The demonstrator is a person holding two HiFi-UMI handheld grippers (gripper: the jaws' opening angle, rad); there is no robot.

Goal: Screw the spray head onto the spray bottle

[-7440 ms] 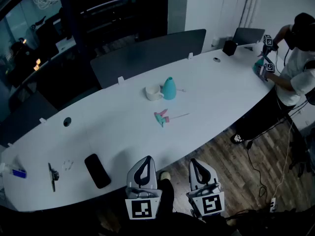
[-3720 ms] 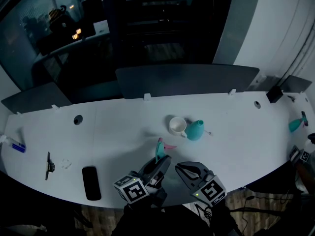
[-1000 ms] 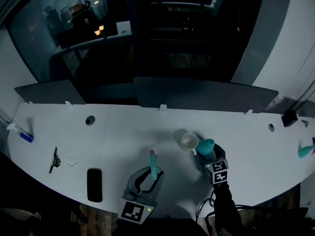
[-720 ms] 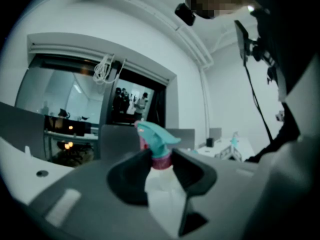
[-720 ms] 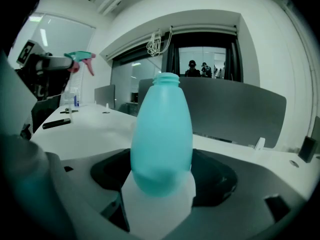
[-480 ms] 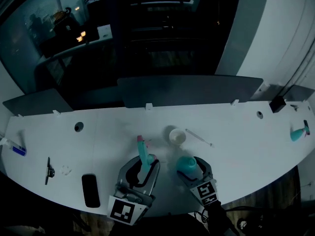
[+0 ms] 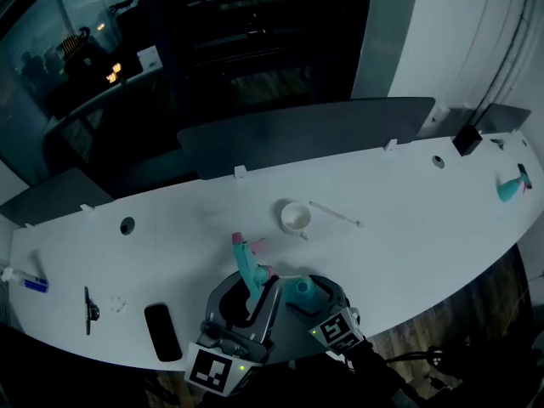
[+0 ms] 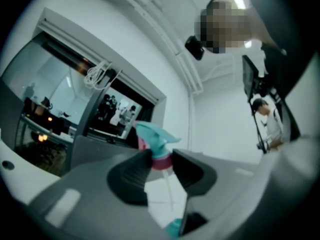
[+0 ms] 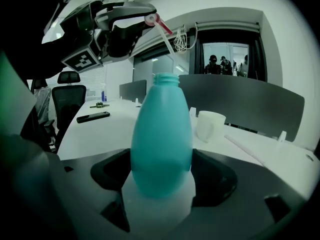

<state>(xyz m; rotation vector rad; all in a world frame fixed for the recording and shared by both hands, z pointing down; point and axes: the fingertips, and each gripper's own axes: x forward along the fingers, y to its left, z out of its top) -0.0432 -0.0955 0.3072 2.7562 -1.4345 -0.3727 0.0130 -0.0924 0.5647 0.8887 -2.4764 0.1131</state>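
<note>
The left gripper has its fingers clamped on the pink collar of the teal spray head. In the left gripper view the spray head stands up above the fingers, and its thin dip tube hangs down between them.

The right gripper has its fingers closed on the lower body of the teal spray bottle, over the near edge of the white bench. In the right gripper view the spray bottle stands upright with its threaded neck open. The spray head is above it and to the left. The tube slants down toward the neck and ends short of it.

The only markings are black-and-white square codes on the left cube and the right cube; they carry no letters.

A white mug and a thin white tube lie farther back on the bench. A dark phone lies face down to the left. A second teal spray bottle stands at the far right end, too small for any label to show.
</note>
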